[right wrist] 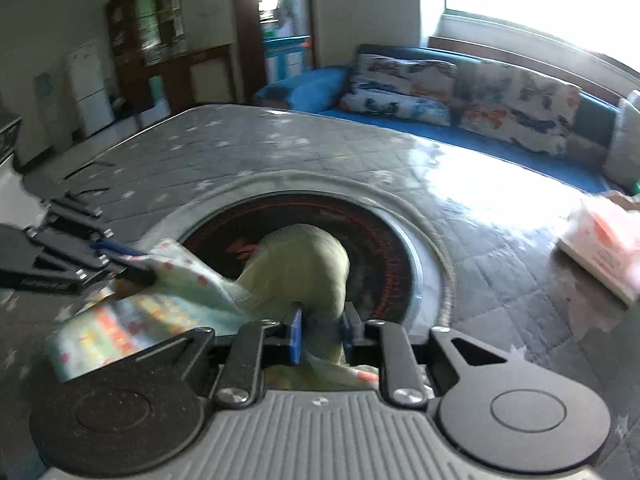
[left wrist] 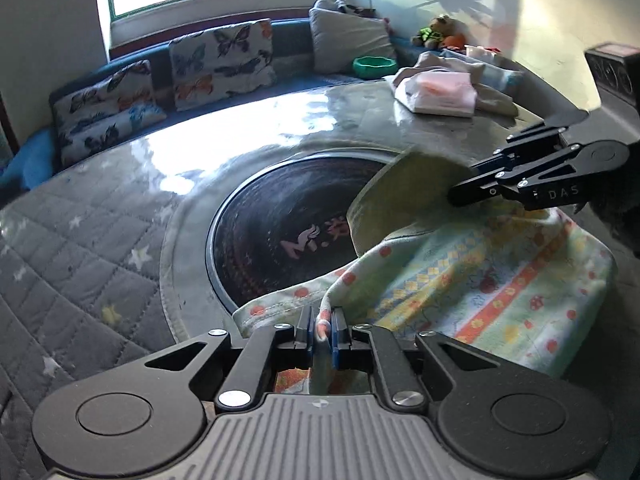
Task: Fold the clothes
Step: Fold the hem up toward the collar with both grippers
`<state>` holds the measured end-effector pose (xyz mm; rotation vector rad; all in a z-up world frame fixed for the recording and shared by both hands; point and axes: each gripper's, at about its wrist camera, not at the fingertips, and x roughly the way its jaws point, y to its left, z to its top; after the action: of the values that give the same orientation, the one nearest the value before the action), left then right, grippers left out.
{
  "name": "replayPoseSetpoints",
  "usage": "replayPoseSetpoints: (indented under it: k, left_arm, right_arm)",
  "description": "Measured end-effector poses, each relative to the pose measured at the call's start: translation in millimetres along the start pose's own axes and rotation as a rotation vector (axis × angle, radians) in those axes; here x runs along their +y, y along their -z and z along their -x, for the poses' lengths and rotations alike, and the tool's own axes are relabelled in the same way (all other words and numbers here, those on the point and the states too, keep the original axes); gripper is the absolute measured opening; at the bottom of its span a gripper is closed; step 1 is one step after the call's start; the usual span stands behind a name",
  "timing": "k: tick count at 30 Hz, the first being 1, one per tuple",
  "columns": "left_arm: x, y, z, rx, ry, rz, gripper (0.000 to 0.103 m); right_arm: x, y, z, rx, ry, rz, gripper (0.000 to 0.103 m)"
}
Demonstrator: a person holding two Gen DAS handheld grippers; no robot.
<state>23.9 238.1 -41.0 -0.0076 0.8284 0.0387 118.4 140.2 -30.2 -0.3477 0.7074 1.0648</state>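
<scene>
1. Your left gripper is clenched on a bunched edge of the pastel printed cotton garment with an olive-green lining; the cloth rises between the blue pads at about 6 o'clock in the left wrist view.
2. Your right gripper also grasps the garment, its jaws standing a little wider with a thicker wad of olive cloth between them. From the left view the same right gripper comes in at 3 o'clock, pinching the lifted olive flap.
3. The garment hangs between your two hands, partly draped over the round black glass panel with red markings set in the grey quilted star-print table cover.
4. Farther out, at 1 o'clock in the left view, a pink and white folded stack rests on the cover, well apart from you.
5. Judging by the raised flap, you are mid-fold, carrying one edge across.
6. Next, bring both held corners over to meet the far edge evenly, lay them flat, and only then let go; uneven hands would leave the fold skewed.
</scene>
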Motion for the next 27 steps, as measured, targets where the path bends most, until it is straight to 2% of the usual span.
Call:
replayPoseSetpoints:
  k: [3,4,6,9,12,18,21,22,25,27]
  left_arm:
    - [4,-2,-3,0.004,-0.005,0.007,0.009]
    - [5,-4,-4,0.005,-0.007,0.01,0.009]
    - [4,-10,2,-0.023,-0.028,-0.002,0.009]
    - [5,-16,0,-0.029,-0.034,-0.008,0.009]
    - [7,-13,-12,0.01,-0.047,0.0,0.01]
    - [18,-10,-17,0.02,-0.066,0.065,0.019]
    - [25,-9,-17,0.024,-0.092,0.088,0.024]
    - [27,-9,-17,0.025,-0.1,0.097,0.024]
    - [31,-10,-11,0.011,-0.122,0.116,0.027]
    - [33,-13,-7,-0.003,-0.146,0.124,0.027]
  right_arm:
    - [-1,4,9,-0.031,0.038,-0.008,0.022]
    - [2,6,15,-0.041,0.052,-0.002,0.027]
    - [10,10,28,-0.065,0.065,0.021,0.028]
    - [19,20,40,-0.075,0.042,0.044,0.028]
    - [27,31,40,-0.057,0.031,0.051,0.027]
    - [12,52,29,-0.002,0.081,-0.036,0.026]
    - [-9,57,36,0.001,0.149,-0.111,0.024]
    - [-13,58,38,0.0,0.158,-0.13,0.019]
    - [-14,54,44,-0.022,0.186,-0.135,0.019]
    - [-10,47,45,-0.056,0.174,-0.141,0.02]
